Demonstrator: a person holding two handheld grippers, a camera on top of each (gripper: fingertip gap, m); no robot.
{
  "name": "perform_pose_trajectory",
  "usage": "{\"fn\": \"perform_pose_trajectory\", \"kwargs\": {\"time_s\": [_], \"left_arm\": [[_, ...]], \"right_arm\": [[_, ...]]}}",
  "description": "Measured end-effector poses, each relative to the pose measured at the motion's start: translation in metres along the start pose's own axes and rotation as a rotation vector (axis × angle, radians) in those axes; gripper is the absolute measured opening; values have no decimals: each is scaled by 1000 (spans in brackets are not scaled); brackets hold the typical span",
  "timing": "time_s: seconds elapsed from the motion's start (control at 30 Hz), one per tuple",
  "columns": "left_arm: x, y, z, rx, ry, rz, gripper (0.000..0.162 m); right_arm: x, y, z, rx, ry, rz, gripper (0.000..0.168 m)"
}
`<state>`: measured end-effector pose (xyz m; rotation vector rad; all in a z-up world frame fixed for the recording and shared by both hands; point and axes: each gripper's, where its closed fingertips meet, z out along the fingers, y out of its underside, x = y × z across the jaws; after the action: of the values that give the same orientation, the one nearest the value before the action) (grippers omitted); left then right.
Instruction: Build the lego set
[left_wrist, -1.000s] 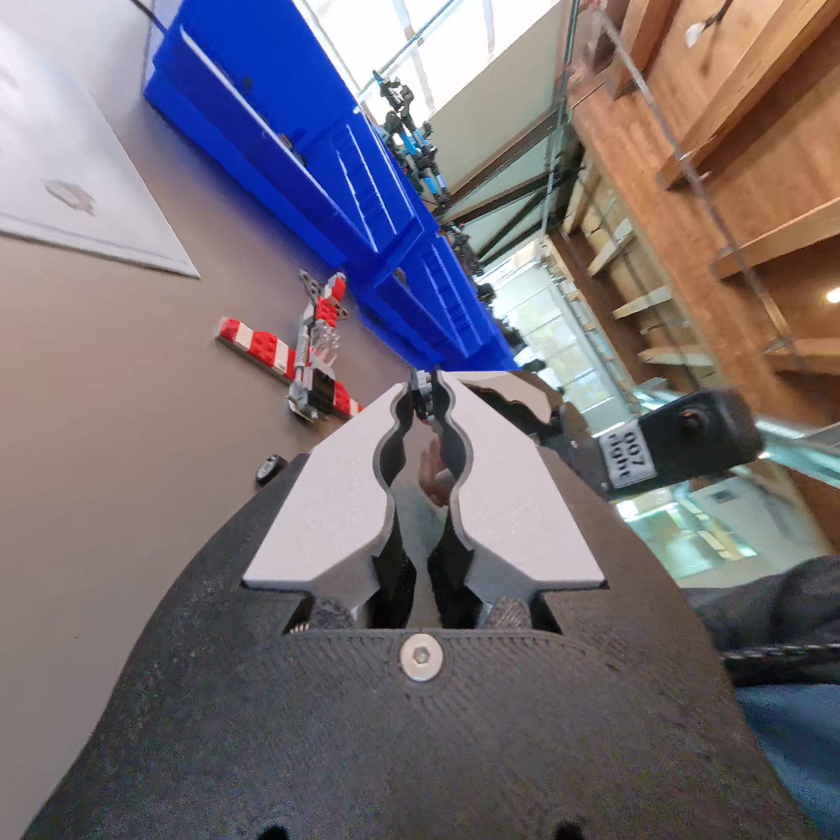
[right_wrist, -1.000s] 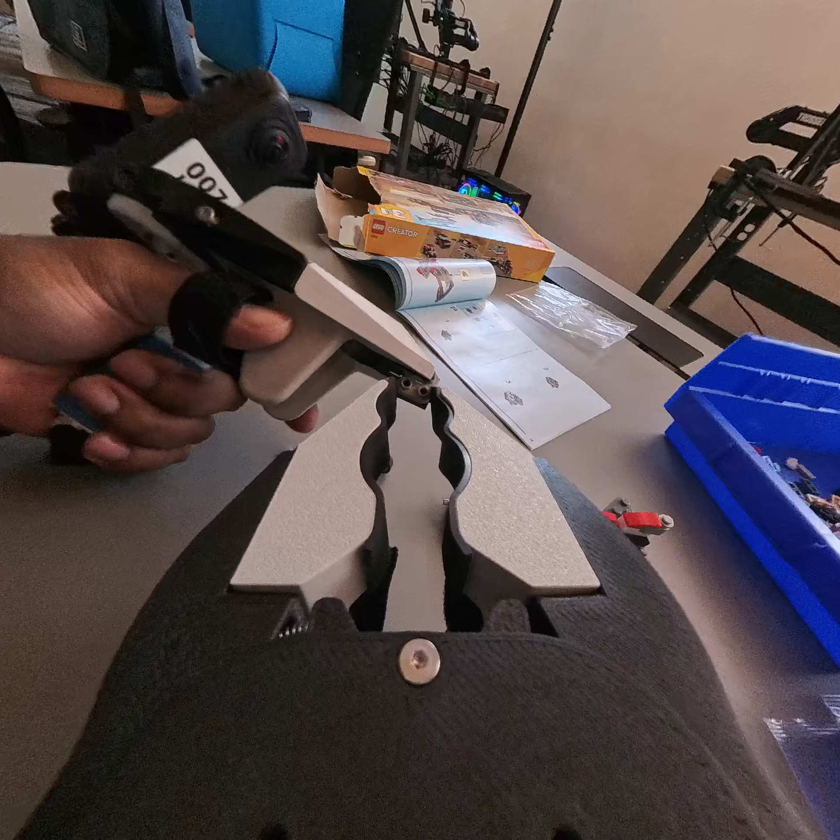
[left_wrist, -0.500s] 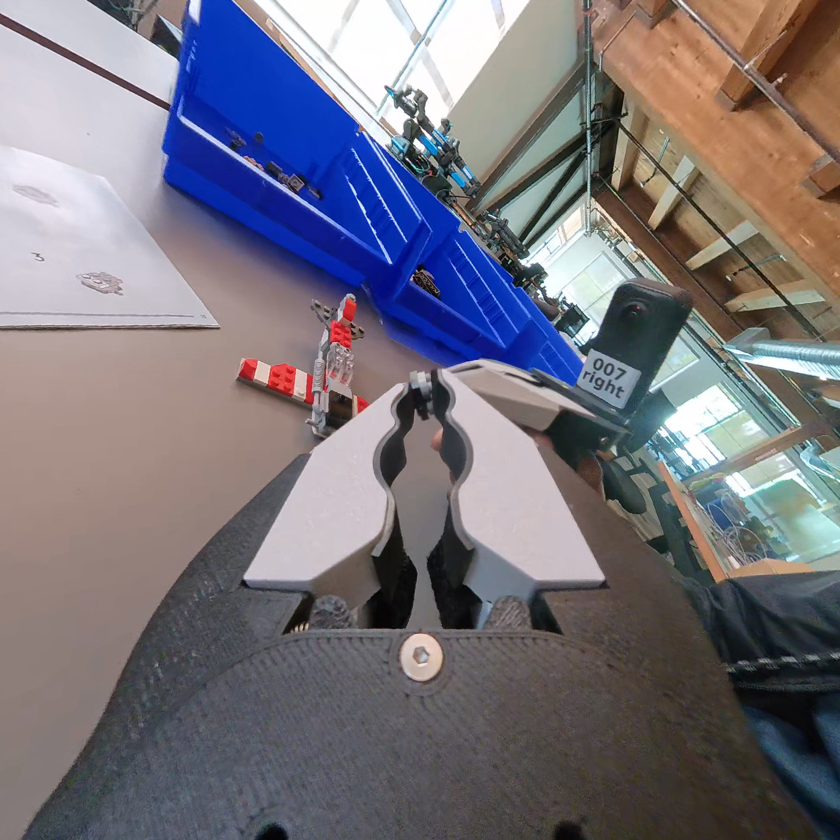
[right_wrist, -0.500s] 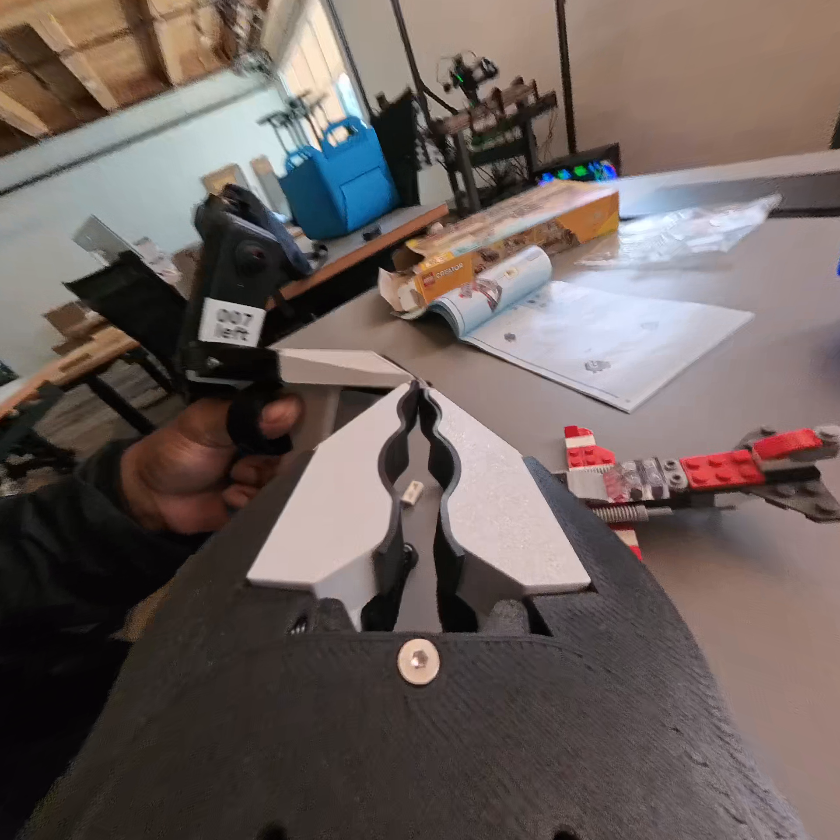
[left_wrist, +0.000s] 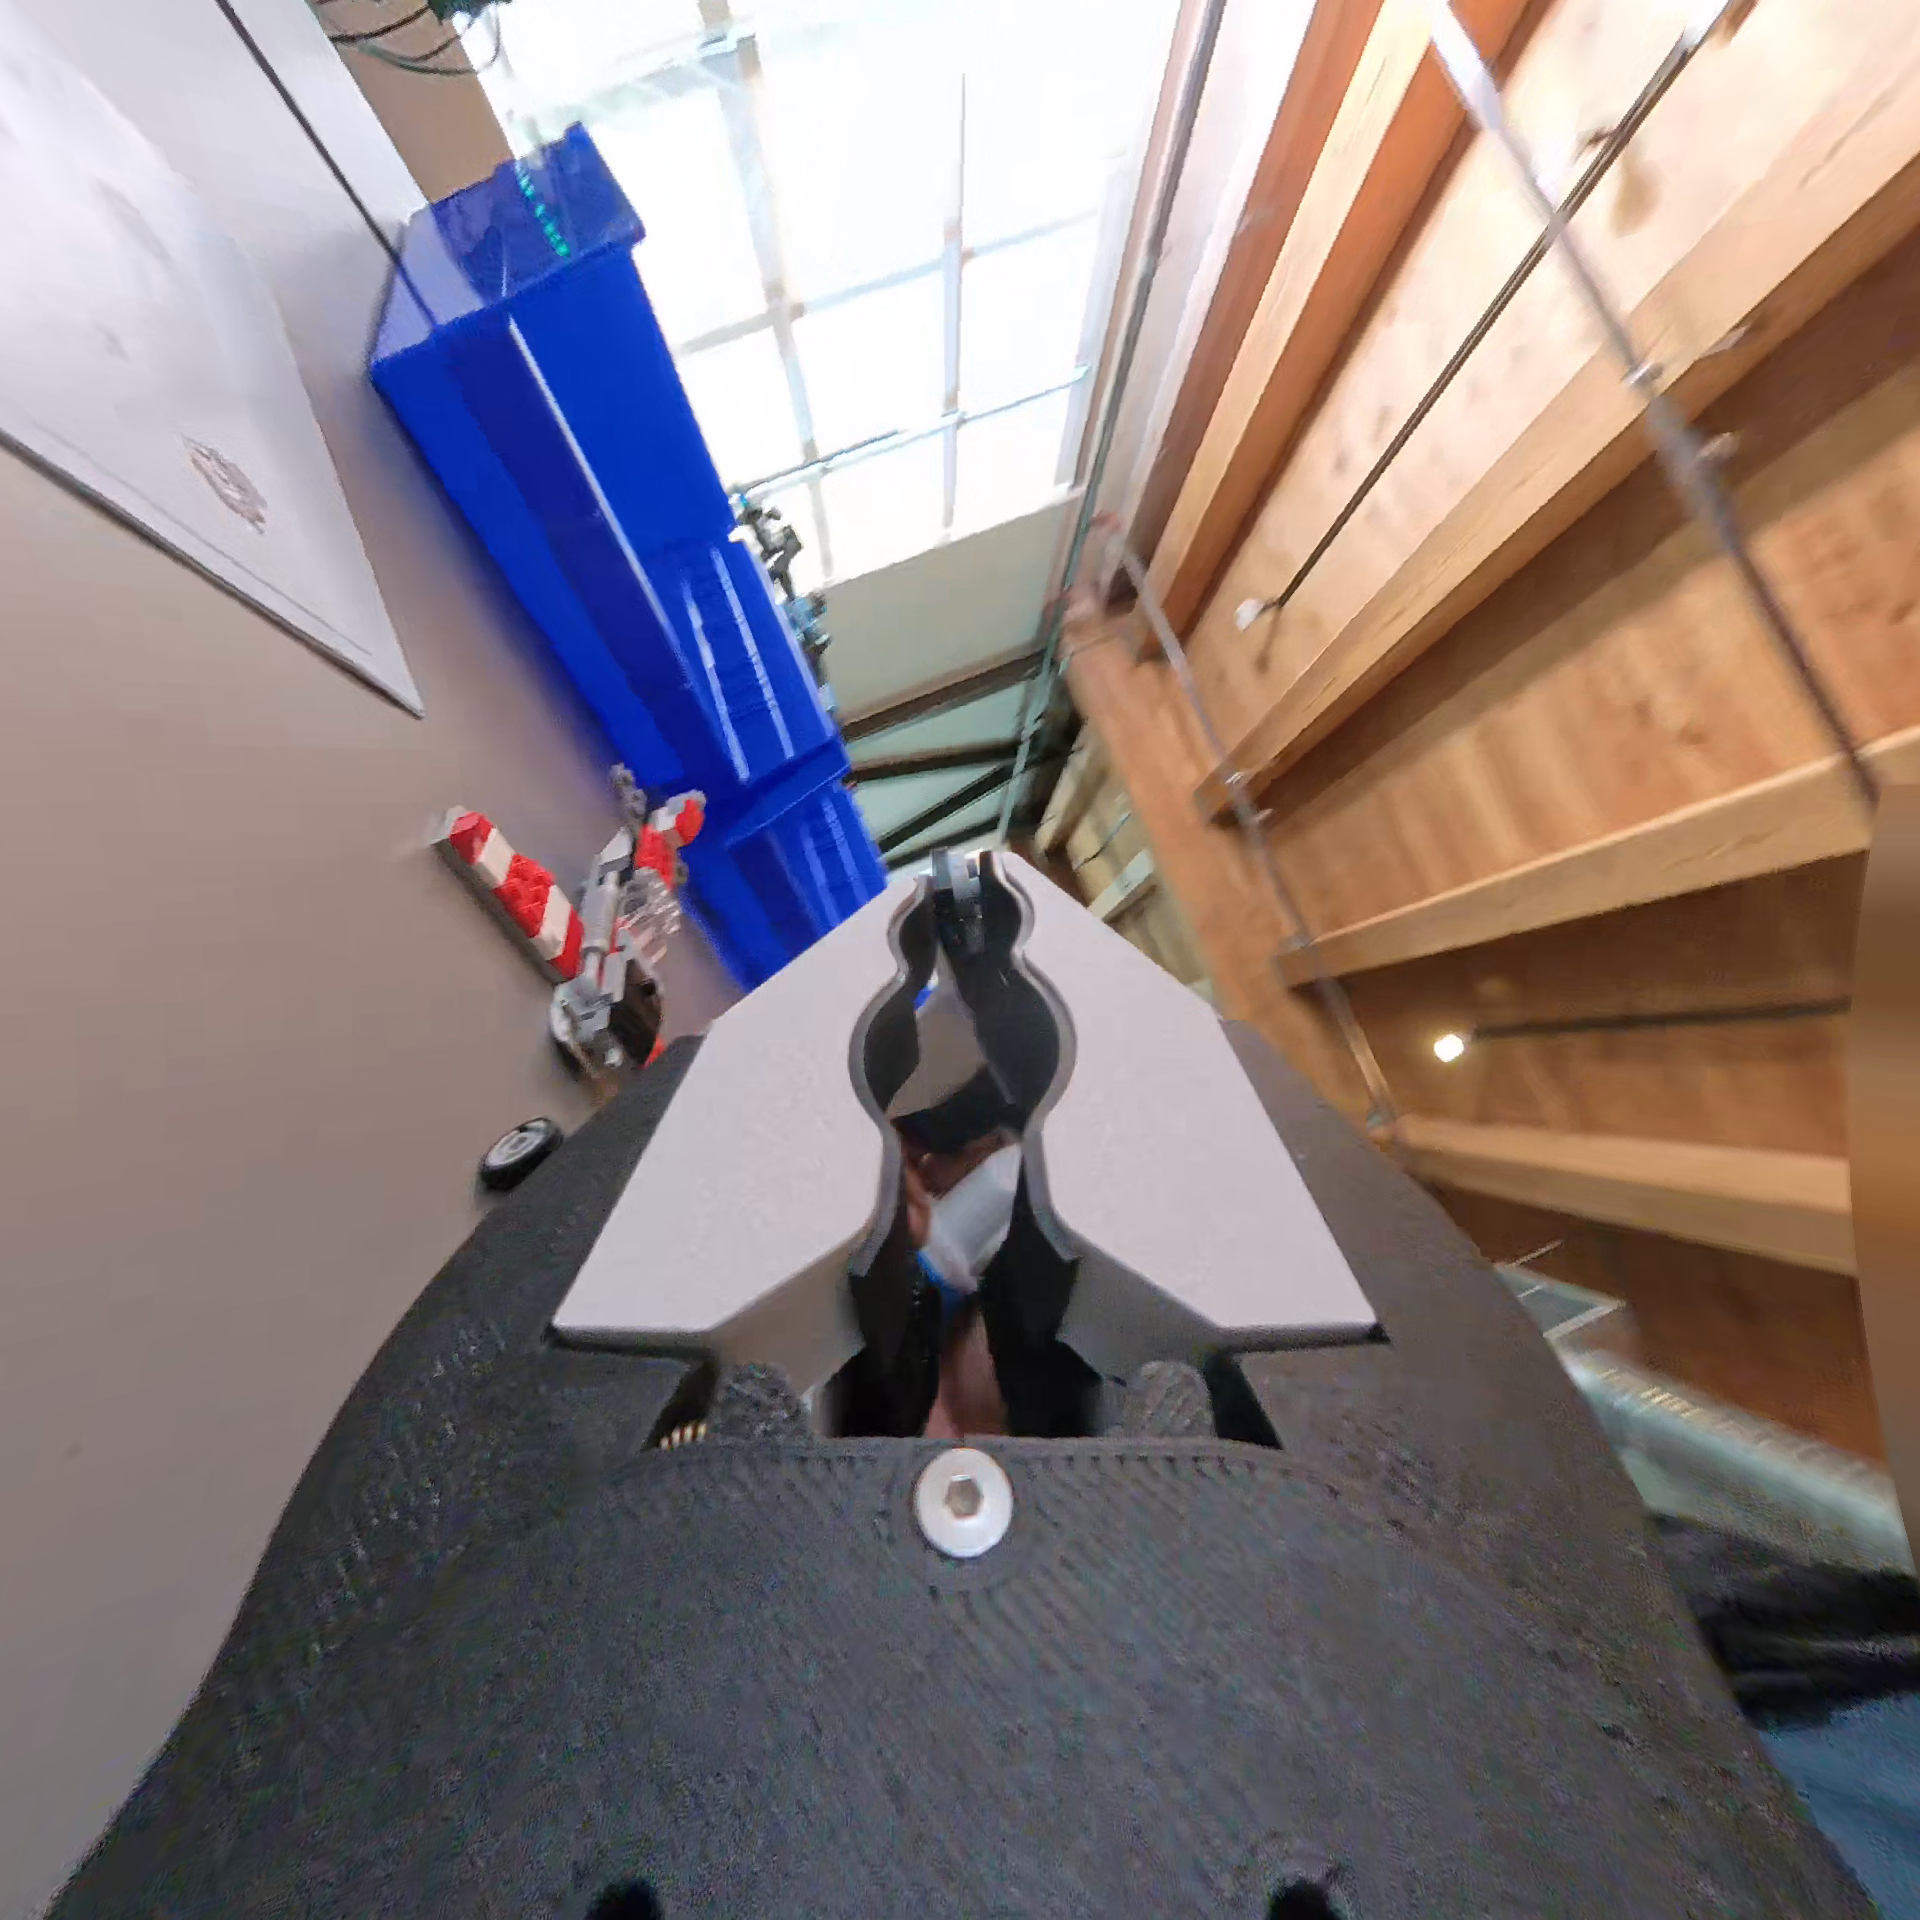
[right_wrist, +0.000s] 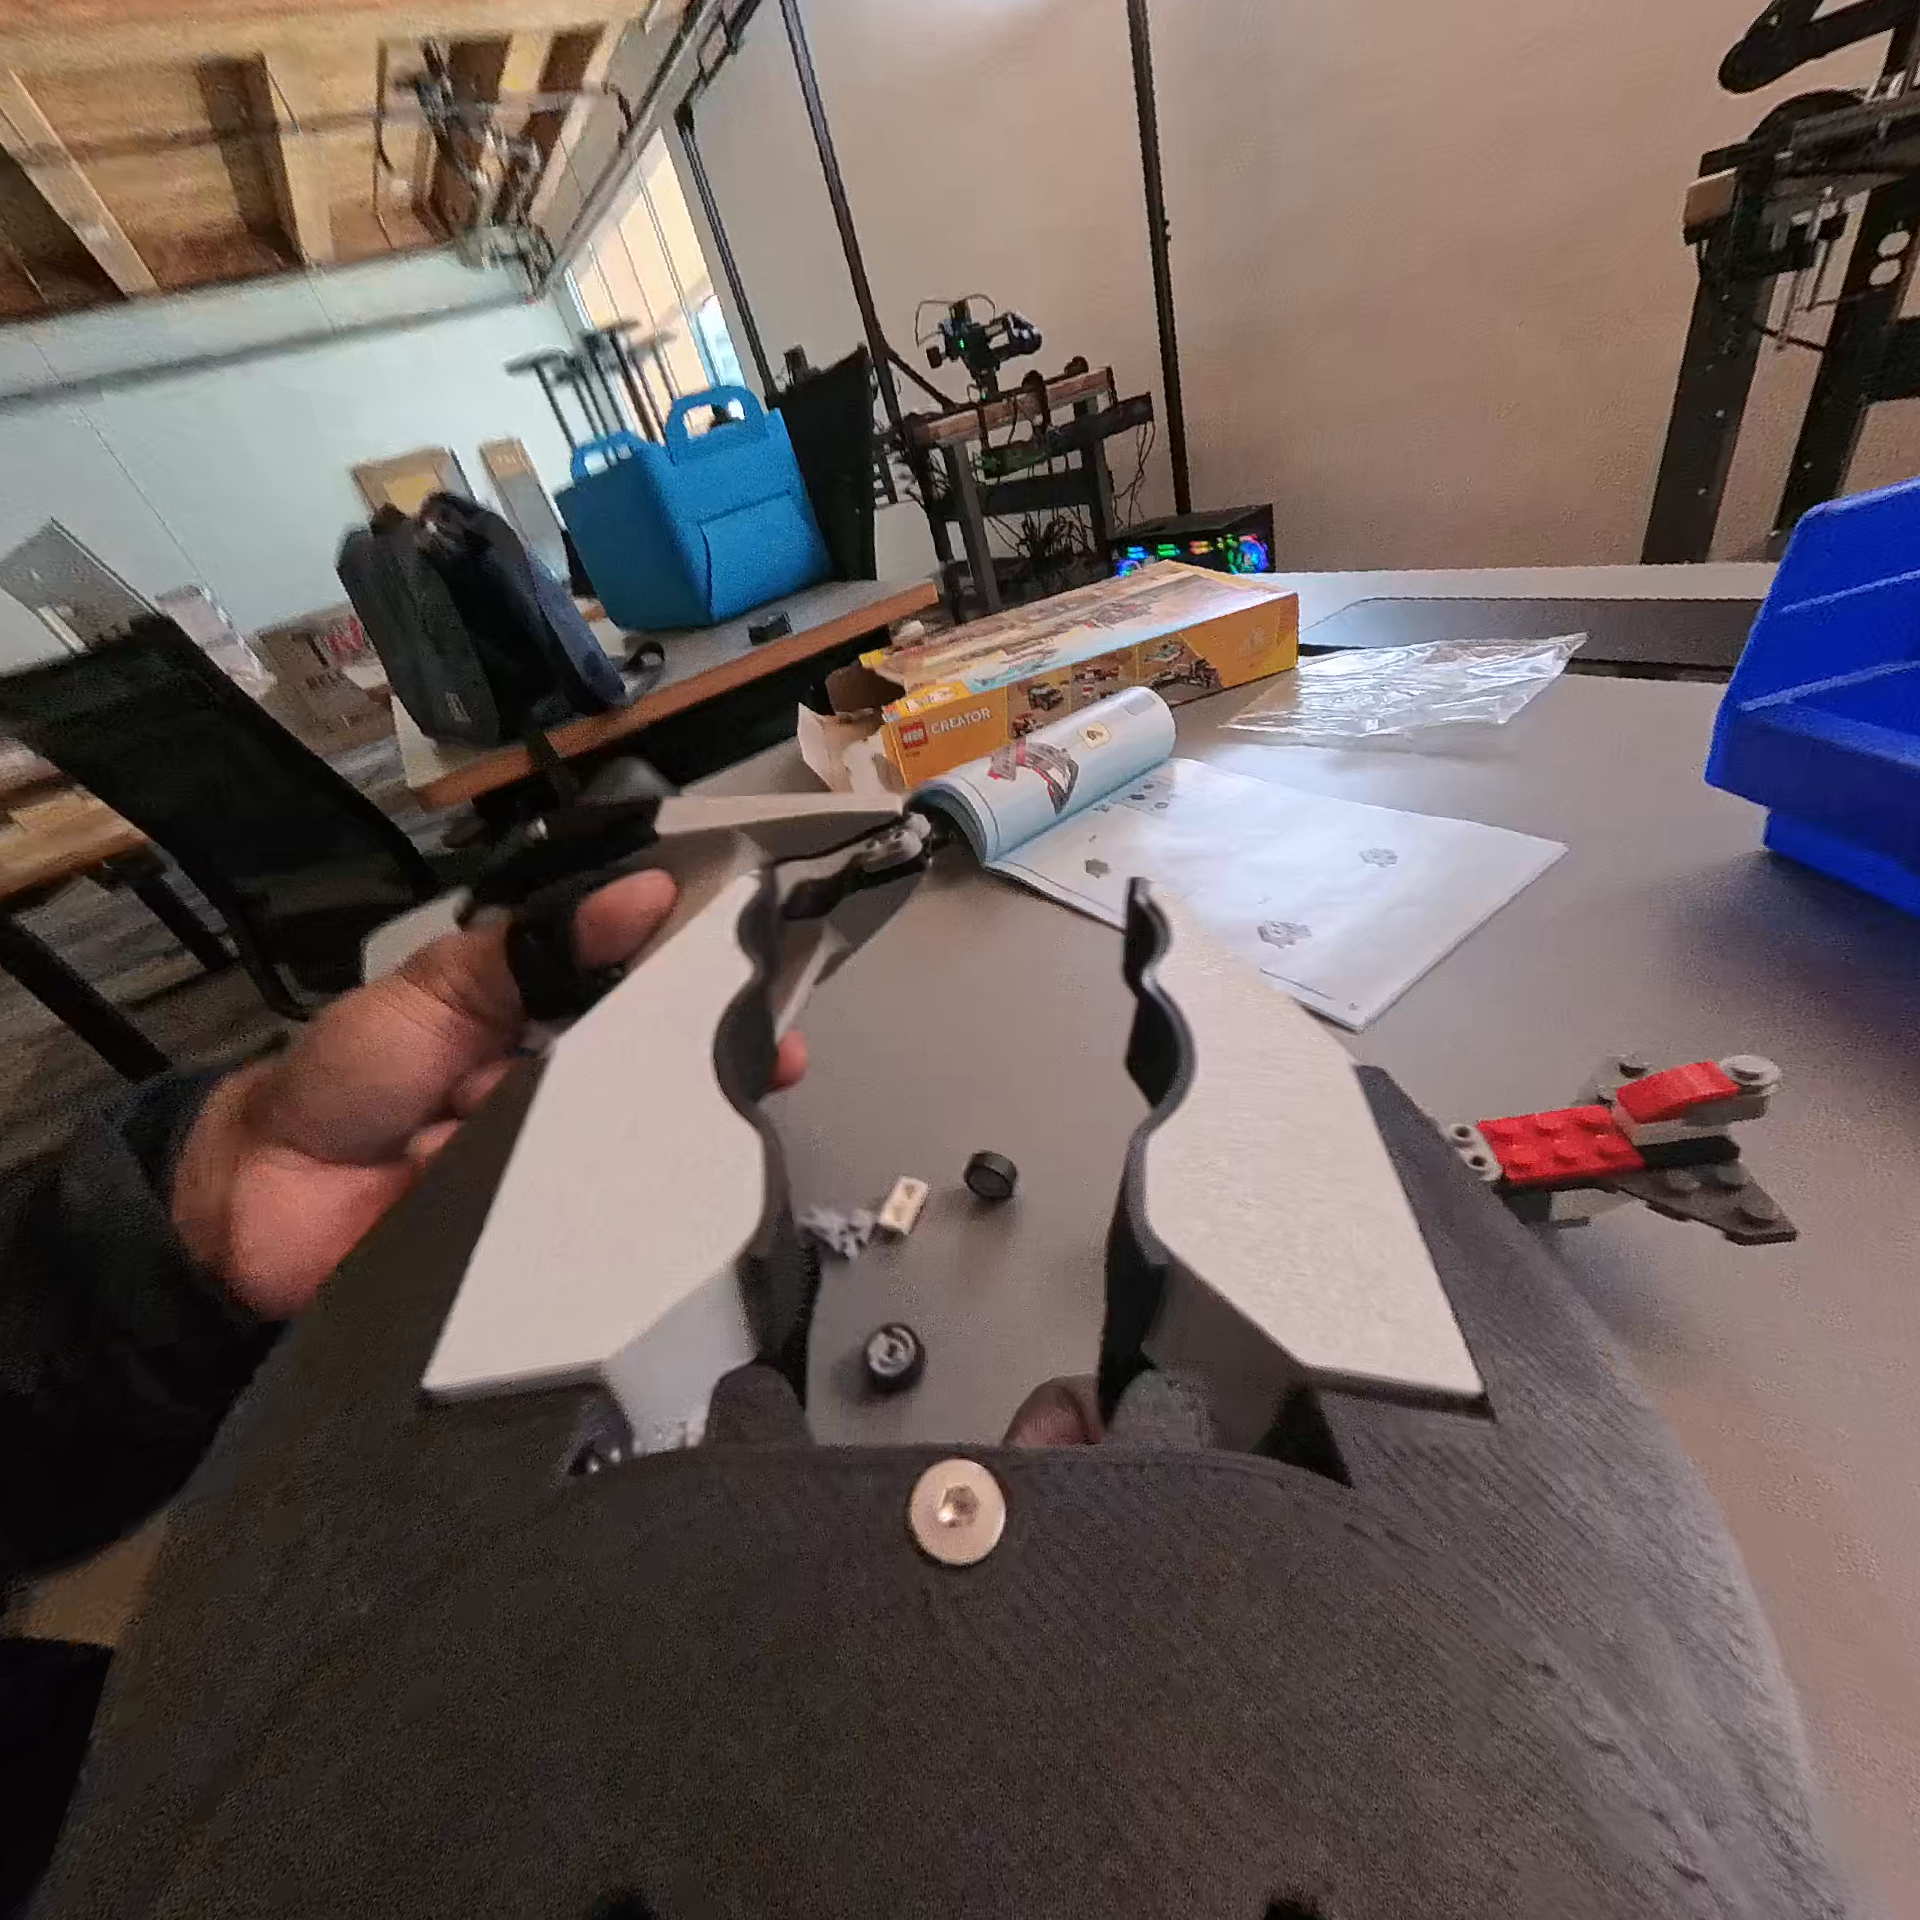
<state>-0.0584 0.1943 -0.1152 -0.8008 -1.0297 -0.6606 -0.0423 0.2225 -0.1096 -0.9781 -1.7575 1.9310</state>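
Grey fingers of my left gripper (left_wrist: 958, 883) are pinched tight on a small grey lego piece (left_wrist: 951, 878) at their very tips, a little above the centre of the left wrist frame; I see that same gripper in the right wrist view at centre left, held in a hand (right_wrist: 364, 1081), with the piece (right_wrist: 888, 850) at its tip just in front of the rolled edge of the instruction booklet (right_wrist: 1247, 883); my right gripper (right_wrist: 951, 894) stands released, jaws spread wide with nothing between them; through the gap, low in the frame, I see loose bits lying on the grey table (right_wrist: 1662, 987): two small black wheels (right_wrist: 990, 1175), a tiny white piece (right_wrist: 902, 1205) and a pale grey piece (right_wrist: 836, 1226) touching it; the part-built red, white and grey lego model (right_wrist: 1621, 1143) lies on the table at right centre of that frame, well apart from both grippers; in the left wrist view it (left_wrist: 592, 925) sits at left centre, just beside the blue bins (left_wrist: 623, 540); a yellow lego box (right_wrist: 1091, 665) lies open behind the booklet, with a clear plastic bag (right_wrist: 1403, 686) to its right.
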Motion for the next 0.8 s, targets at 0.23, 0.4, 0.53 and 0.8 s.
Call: {"fn": "perform_pose_trajectory", "kwargs": {"time_s": [0.23,0.4,0.53,0.8], "left_arm": [[23,-13,0,221,160,-65,10],[32,16,18,153,162,-23,10],[34,23,21,139,108,38,11],[57,34,28,120,176,59,10]], "right_arm": [[-1,-60,-7,432,-141,483,92],[9,-86,-14,651,-224,702,91],[5,-99,-21,702,-235,627,74],[-24,-125,-35,684,-366,534,45]]}}
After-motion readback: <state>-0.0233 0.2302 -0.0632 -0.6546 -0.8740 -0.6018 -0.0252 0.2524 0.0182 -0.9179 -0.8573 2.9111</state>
